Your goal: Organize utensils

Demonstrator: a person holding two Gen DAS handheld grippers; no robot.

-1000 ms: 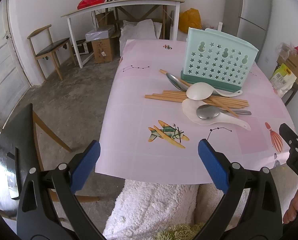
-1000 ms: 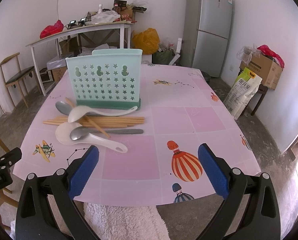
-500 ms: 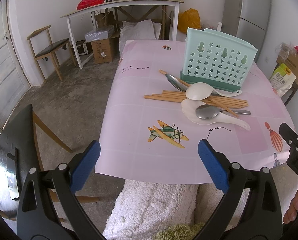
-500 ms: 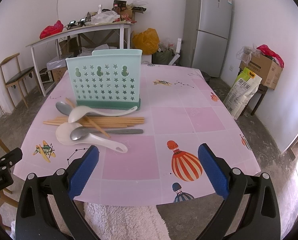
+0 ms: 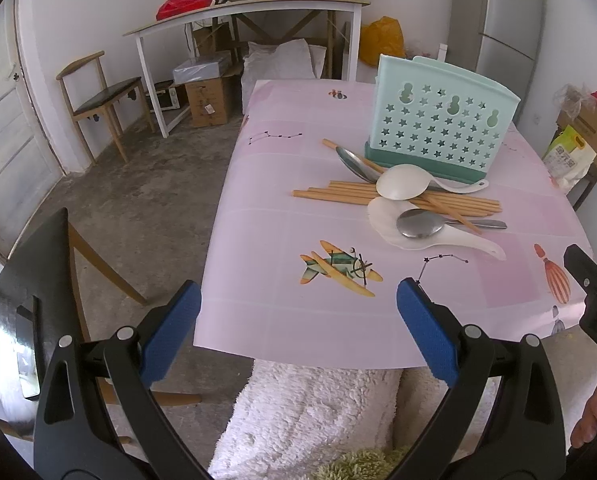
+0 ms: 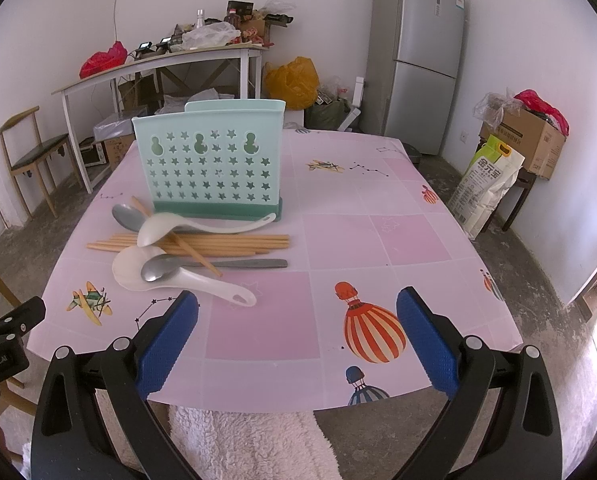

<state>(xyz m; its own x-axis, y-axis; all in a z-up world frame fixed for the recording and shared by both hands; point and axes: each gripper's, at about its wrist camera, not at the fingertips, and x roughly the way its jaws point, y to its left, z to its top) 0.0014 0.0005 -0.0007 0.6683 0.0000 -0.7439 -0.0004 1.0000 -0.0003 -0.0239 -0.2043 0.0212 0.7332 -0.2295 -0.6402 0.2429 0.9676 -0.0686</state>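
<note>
Four spoons and a bundle of wooden chopsticks (image 6: 202,242) are heaped just in front of the mint-green utensil holder (image 6: 208,168), left of the middle of the table (image 6: 362,236). The big white spoon (image 6: 178,276) sits nearest the front with a metal spoon (image 6: 202,266) lying in its bowl. A smaller white spoon (image 6: 190,228) rests across the chopsticks, and another metal spoon (image 6: 128,216) pokes out at the holder's left corner. The holder stands upright, well back from every edge.

Lots of bare pink tablecloth to the right of the pile and along the near edge. The left hand-held gripper (image 5: 296,332) hangs at the near-left corner and the right hand-held gripper (image 6: 298,338) over the near edge. Both have their blue pads spread wide, nothing between them.
</note>
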